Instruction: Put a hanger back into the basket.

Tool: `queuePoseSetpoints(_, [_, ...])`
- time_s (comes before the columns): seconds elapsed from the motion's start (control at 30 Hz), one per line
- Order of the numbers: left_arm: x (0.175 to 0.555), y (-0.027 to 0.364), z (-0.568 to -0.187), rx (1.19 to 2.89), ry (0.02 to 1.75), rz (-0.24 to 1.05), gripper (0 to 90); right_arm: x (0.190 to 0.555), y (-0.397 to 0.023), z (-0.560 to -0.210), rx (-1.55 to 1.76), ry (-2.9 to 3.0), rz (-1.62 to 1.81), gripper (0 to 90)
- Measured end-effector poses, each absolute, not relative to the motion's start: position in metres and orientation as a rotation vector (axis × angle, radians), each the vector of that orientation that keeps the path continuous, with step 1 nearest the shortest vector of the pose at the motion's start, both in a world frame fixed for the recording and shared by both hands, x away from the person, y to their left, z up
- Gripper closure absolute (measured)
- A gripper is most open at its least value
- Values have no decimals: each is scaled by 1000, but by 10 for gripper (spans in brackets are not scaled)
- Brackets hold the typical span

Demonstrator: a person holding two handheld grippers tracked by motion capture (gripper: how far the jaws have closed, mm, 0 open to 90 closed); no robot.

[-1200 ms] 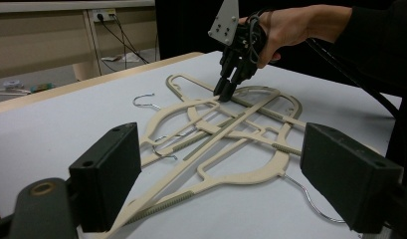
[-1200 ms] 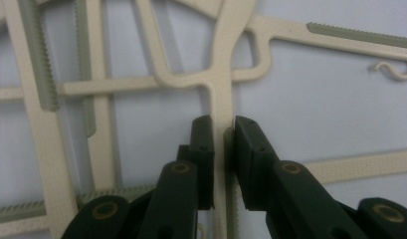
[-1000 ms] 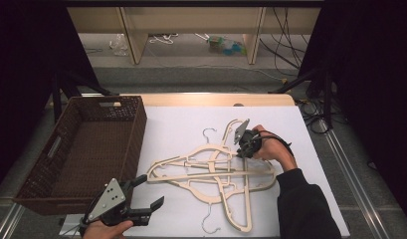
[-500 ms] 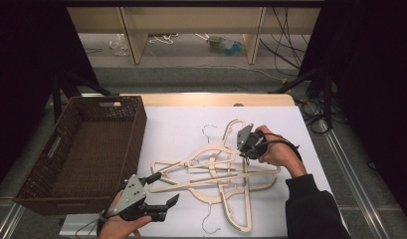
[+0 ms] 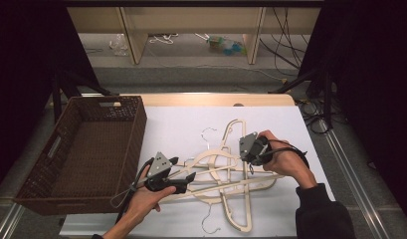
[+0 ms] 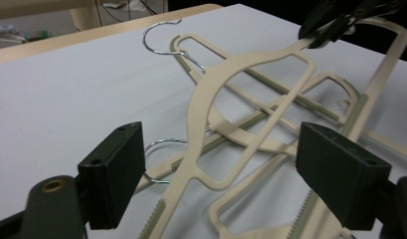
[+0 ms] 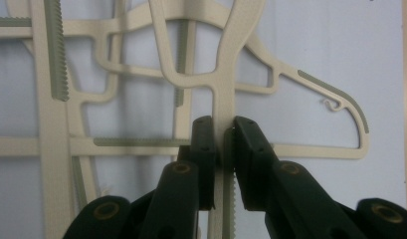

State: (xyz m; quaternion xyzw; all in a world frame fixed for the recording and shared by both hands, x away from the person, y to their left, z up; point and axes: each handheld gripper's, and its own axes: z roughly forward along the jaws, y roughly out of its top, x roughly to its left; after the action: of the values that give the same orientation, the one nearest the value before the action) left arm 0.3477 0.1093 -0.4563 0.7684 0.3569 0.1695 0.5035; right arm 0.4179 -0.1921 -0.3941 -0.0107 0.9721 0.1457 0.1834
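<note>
The right gripper [image 7: 222, 132] pinches the bar of a cream hanger [image 7: 223, 59]. The left gripper [image 6: 231, 184] is spread wide, its 2 jaws either side of the hanger pile, touching nothing.

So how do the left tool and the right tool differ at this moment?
The left tool stands wide open, its jaws either side of the cream hangers without pressing on them; the right tool is shut on one hanger's bar. In the high view the left tool lies low at the pile's left end, beside the wicker basket, while the right tool is at the pile's right. Both have black jaws.
</note>
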Motion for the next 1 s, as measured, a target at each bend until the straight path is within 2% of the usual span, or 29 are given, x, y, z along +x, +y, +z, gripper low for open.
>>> queuePoseSetpoints(0.1, [355,105,-458,1881,869,418,209,414,-193,-392,-35,2737,413,798])
queuePoseSetpoints(0.27, [364,101,-462,1924,881,355,230,409,-193,-388,-48,2739,424,797])
queuePoseSetpoints(0.53, [375,100,-471,1981,870,275,389,402,-192,-384,-69,2731,431,798])
queuePoseSetpoints(0.6, [377,99,-471,2007,845,258,454,401,-192,-383,-77,2731,433,797])
queuePoseSetpoints(1.0, [383,93,-470,2030,807,126,634,398,-191,-382,-119,2730,439,798])
